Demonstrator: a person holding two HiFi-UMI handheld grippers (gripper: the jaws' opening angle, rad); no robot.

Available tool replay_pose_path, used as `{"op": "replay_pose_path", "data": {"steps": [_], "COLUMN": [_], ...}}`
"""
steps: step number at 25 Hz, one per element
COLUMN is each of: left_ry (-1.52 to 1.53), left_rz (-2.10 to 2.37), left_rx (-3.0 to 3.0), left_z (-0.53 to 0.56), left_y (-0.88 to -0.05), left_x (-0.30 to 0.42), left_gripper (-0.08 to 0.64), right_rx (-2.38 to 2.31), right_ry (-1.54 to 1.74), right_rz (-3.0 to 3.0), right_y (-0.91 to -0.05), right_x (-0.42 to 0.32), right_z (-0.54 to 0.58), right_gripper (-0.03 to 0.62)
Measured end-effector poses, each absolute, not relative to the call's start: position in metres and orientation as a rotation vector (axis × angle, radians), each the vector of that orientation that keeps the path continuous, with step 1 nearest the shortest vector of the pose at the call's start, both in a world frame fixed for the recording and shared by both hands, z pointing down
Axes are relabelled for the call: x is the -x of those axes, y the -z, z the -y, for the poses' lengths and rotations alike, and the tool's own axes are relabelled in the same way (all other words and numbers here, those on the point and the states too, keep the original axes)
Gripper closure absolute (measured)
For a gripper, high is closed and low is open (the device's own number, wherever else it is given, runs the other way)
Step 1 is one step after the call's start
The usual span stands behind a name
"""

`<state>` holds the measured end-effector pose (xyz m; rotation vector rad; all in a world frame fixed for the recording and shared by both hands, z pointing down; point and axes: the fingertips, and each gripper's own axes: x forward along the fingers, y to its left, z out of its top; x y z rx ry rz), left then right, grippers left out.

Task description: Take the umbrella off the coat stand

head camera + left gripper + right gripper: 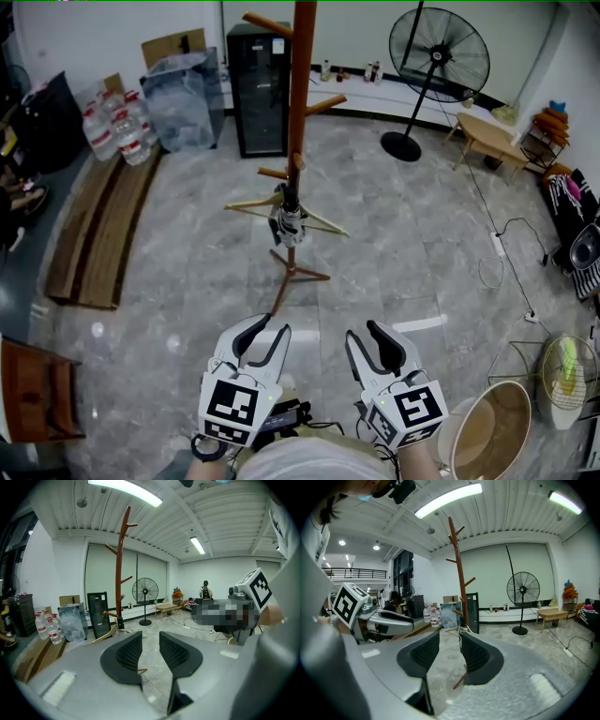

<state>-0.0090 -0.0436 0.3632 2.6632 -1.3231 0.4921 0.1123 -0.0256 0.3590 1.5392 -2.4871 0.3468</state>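
Observation:
A tall brown wooden coat stand [302, 84] rises from the grey marble floor ahead of me. A small folded umbrella [288, 223], black and white, hangs from a low peg on the pole, and a wooden hanger [323, 225] hangs beside it. My left gripper [272, 330] and right gripper [364, 333] are side by side at the bottom of the head view, well short of the stand, both open and empty. In the left gripper view the umbrella [120, 628] shows left of the jaws. In the right gripper view the umbrella [461, 631] shows between the fingertips, far off.
A black cabinet [258, 89] and a standing fan [439, 56] are behind the stand. Water bottles [114, 127] and wooden planks [103, 234] lie to the left. A low table [487, 136], floor cables [506, 253] and a round bin [492, 441] are to the right.

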Motion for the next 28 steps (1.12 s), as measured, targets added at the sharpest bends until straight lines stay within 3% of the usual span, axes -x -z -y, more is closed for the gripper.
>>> {"op": "replay_pose_path", "data": {"steps": [28], "left_ry": [-0.500], "left_rz": [1.304], "left_rx": [-2.665], "left_z": [0.153], "left_y": [-0.361], "left_x": [0.039], "left_gripper": [0.445], "right_rx": [-1.533], "right_ry": [-0.306], "right_rz": [2.476], "right_y": [-0.352], "right_x": [-0.076], "right_z": [0.144], "right_gripper": [0.472]}}
